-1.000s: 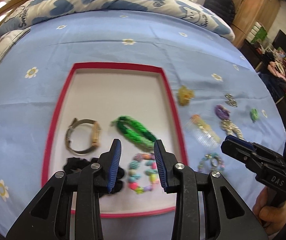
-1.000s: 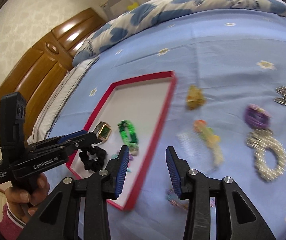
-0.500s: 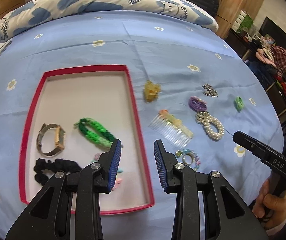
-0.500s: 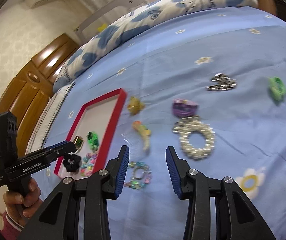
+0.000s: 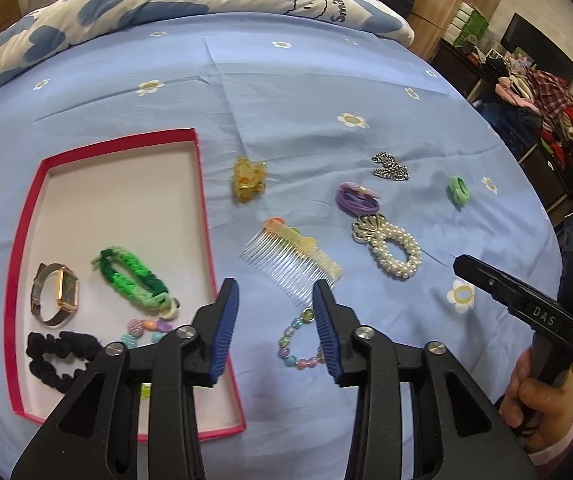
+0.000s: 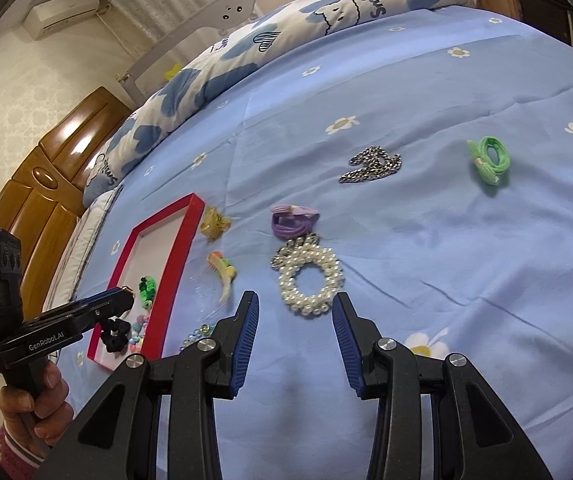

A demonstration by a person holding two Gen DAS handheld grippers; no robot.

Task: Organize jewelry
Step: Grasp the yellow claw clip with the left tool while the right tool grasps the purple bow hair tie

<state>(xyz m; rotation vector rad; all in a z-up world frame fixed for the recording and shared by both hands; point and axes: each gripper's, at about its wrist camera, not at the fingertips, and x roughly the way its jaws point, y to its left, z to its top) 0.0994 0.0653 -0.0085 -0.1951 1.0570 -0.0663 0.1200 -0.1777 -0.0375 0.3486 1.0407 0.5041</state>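
Blue bedsheet [image 5: 306, 92] with small daisies carries the whole job: a red-rimmed tray [image 5: 202, 200] lies at the left, and loose pieces are spread to its right. Already in the tray are a watch [image 5: 56, 294], a green braided bracelet [image 5: 132, 278], a black scrunchie [image 5: 60, 354] and a pastel bead bracelet [image 5: 142, 328]. Outside it lie a yellow hair claw [image 5: 248, 178], a clear comb [image 5: 292, 266], a small beaded bracelet [image 5: 300, 340], a pearl scrunchie [image 6: 308, 280], a purple hair tie [image 6: 292, 220], a silver chain [image 6: 370, 164] and a green hair tie [image 6: 488, 158].

Left hand-held gripper [image 5: 276, 312] hangs over the sheet just right of the tray's near corner, and its jaws have just been opening; nothing is between them, though the small beaded bracelet lies just below and beside its right finger. Right hand-held gripper [image 6: 294, 326] is partly open and empty, with the pearl scrunchie lying just beyond its fingertips.

Judging by this, each side is lining up on its nearest loose piece. To do it well, I would centre each gap over one side of the ring, not its hollow middle, come down until the fingertips press lightly into the soft sheet, and close on the beads alone. Catching a fold of fabric seems the main risk, so lift slowly. Set each piece down in the tray's bare far half.
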